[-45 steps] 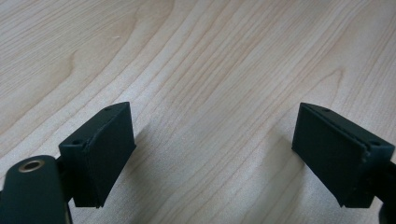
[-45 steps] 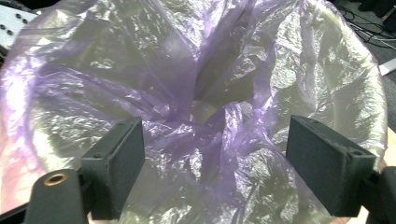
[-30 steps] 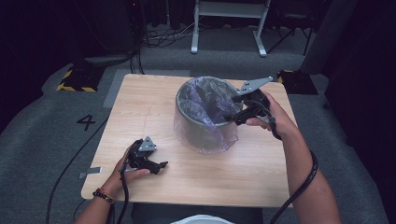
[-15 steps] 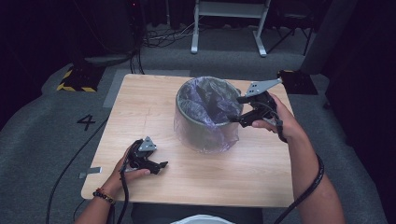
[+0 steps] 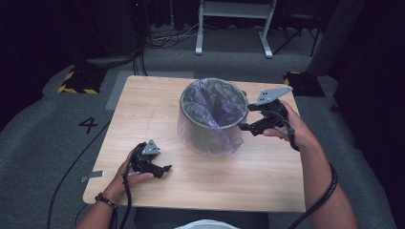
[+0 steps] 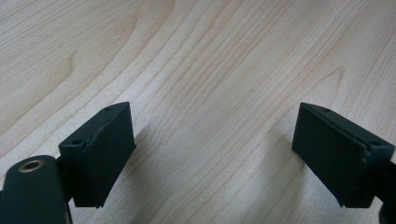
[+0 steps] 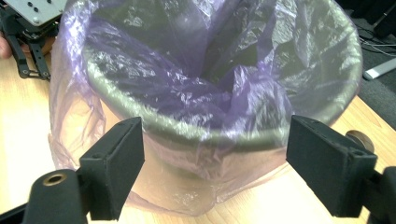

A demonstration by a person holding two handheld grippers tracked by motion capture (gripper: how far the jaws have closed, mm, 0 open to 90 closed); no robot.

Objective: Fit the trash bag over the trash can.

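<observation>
The bin (image 5: 212, 114) with its purple liner (image 7: 205, 88) stands mid-surface (image 5: 143, 109). The right tongs (image 5: 244, 119) gape wide at its 3 o'clock rim, holding nothing. The left tongs (image 5: 165, 170) rest at its 7 o'clock, well apart, also wide and empty.

— How was the light?
— My table (image 5: 267, 181) was evenly lit from above; the surroundings were dark. My jaws cast soft shadows.
— Sharpness?
— The high view was grainy. The bag (image 7: 196, 93) showed glare.
</observation>
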